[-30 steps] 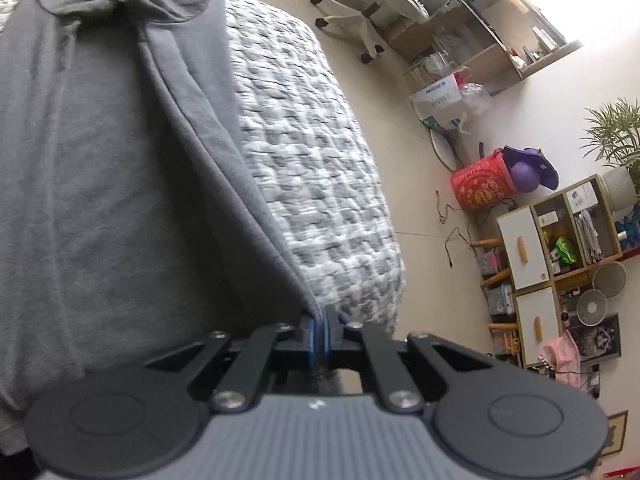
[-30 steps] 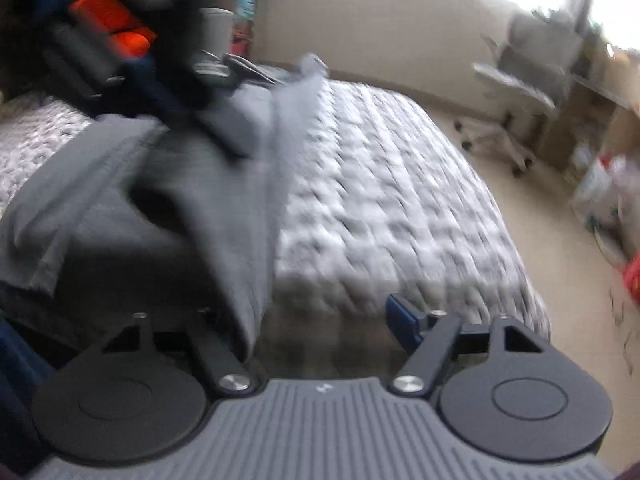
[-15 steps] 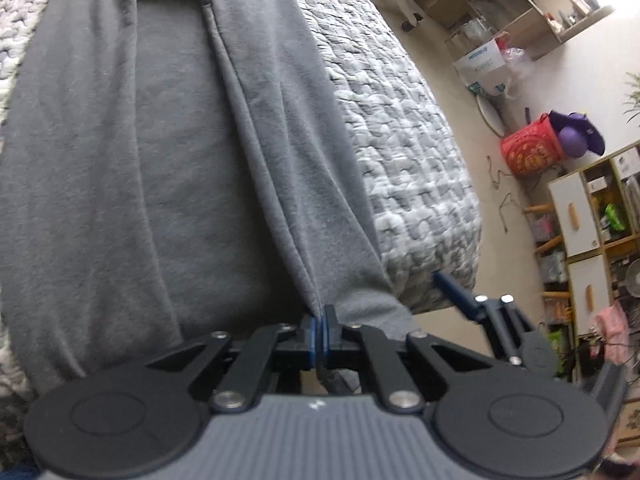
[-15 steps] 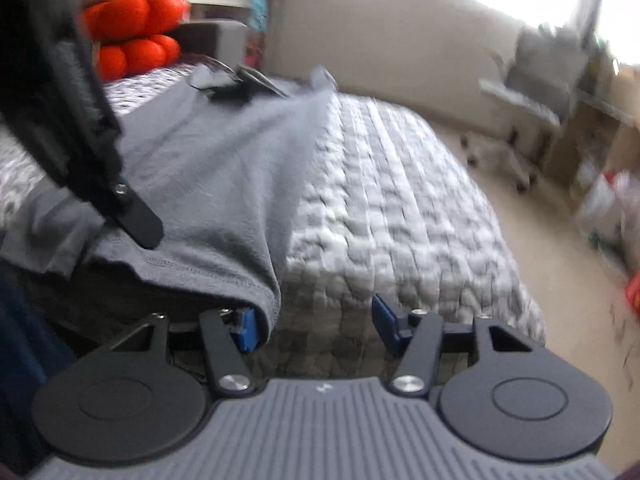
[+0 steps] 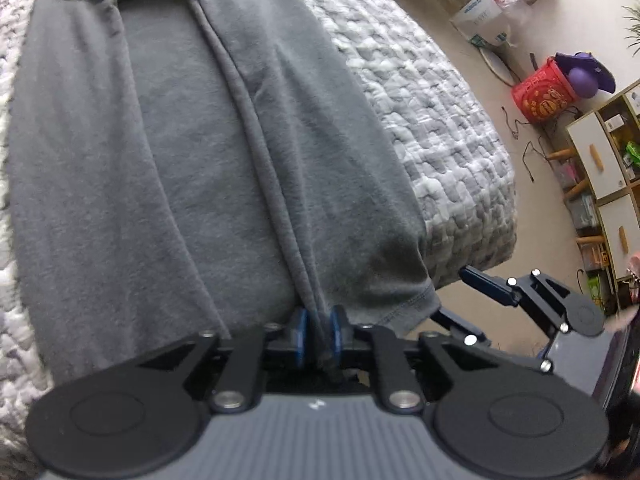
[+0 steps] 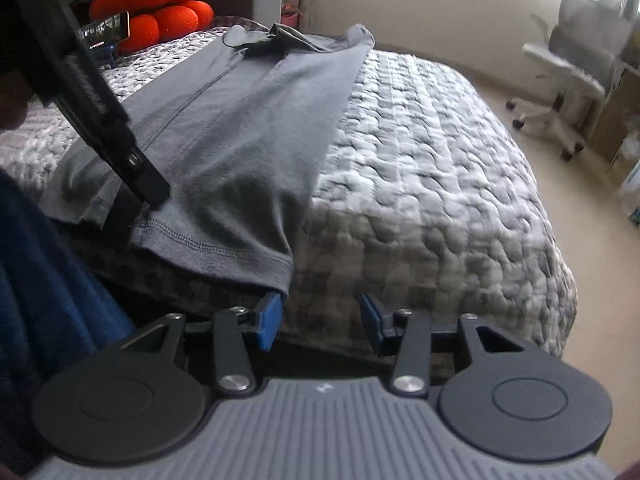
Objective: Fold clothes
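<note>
A grey shirt [image 5: 192, 168] lies lengthwise on the quilted bed [image 5: 440, 120], its right side folded in over the middle. The fold line runs down into my left gripper [image 5: 319, 334]. Its jaws are opening, and the bunched hem sits loosely between the blue pads. In the right wrist view the left gripper [image 6: 152, 196] rests at the shirt's [image 6: 248, 128] near hem. My right gripper [image 6: 320, 318] hangs at the bed's front edge just below the hem corner. Its jaws are closing with nothing between them. It also shows in the left wrist view as the right gripper [image 5: 450, 292], one finger under the hem.
The quilt [image 6: 440, 160] drops off at the front and right edges of the bed. Orange cushions [image 6: 160, 12] lie at the head. On the floor are an office chair [image 6: 568, 72], a red bucket [image 5: 546, 94], a box [image 5: 480, 16] and a cabinet [image 5: 600, 160]. Blue clothing [image 6: 48, 280] fills the near left.
The shirt has come down from a lifted drape to lie flat on the bed. My left jaws have parted from a tight pinch. The right jaws have narrowed, and the hem corner no longer covers the pad.
</note>
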